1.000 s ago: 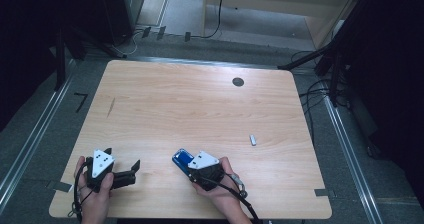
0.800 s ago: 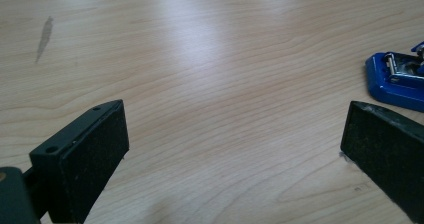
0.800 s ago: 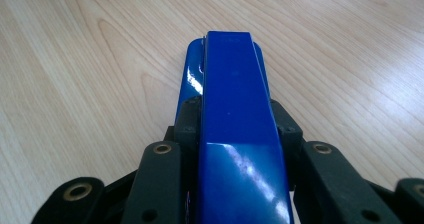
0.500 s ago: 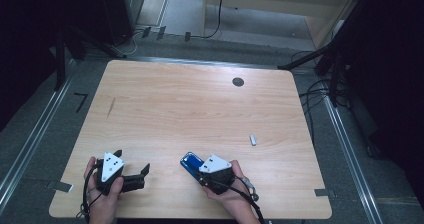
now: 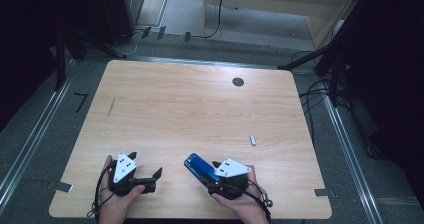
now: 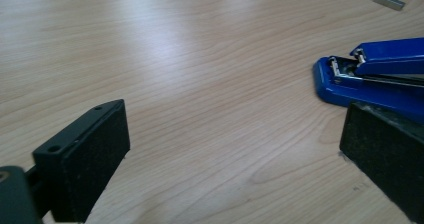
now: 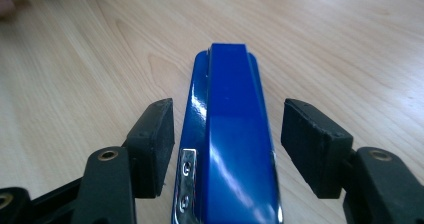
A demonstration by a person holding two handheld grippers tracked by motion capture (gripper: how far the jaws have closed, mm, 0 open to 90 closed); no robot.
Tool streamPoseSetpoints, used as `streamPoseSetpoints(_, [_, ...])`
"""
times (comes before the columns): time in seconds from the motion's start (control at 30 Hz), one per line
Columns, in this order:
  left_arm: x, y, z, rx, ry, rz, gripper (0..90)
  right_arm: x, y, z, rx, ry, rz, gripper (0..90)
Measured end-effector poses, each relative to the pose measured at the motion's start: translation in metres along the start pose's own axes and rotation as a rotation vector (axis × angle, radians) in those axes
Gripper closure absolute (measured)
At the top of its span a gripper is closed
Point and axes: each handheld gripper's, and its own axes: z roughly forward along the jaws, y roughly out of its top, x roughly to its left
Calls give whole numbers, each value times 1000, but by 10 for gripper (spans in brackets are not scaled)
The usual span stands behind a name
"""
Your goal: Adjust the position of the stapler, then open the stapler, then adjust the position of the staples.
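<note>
Down at the near edge of the table (image 5: 200, 114), in the right hand: right gripper (image 7: 227, 134), open around the blue stapler (image 5: 199, 167). Just been opening wider, with the stapler between the jaws. Not squeezing it now: a clear gap on one side, very close on the other. Lying flat on the wood, nose pointing away from the hand.

Beside it, in the left hand: left gripper (image 6: 235, 154), open wide, with nothing inside. Aimed toward the nose of the stapler, but apart from it.

Looks like the letting-go step, with the stapler set down near the front of the table. Next, most likely: pull the right gripper straight back, without bumping the stapler. Or, to pick it up again, close slowly on both long sides.

Farther out on the light wood: a small silver piece (image 5: 253, 140) to the right, well apart from the stapler. Then a dark round spot (image 5: 238, 82) near the far edge.

Past the table: grey floor, black cables (image 5: 320, 91), pale wooden furniture (image 5: 280, 4), dark sides.
</note>
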Motion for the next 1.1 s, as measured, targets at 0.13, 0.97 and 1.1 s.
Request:
streamPoseSetpoints(0.13, [-11,2,6,0,-18,-2,153,-4,-5,-18,-40,-8,48,395])
streamPoseSetpoints(0.97, [-59,13,44,70,-230,70,838,-18,-43,-46,-82,-70,176,650])
streamPoseSetpoints(1.1, [-64,12,47,80,-251,67,885,-15,-45,-43,-76,-50,180,683])
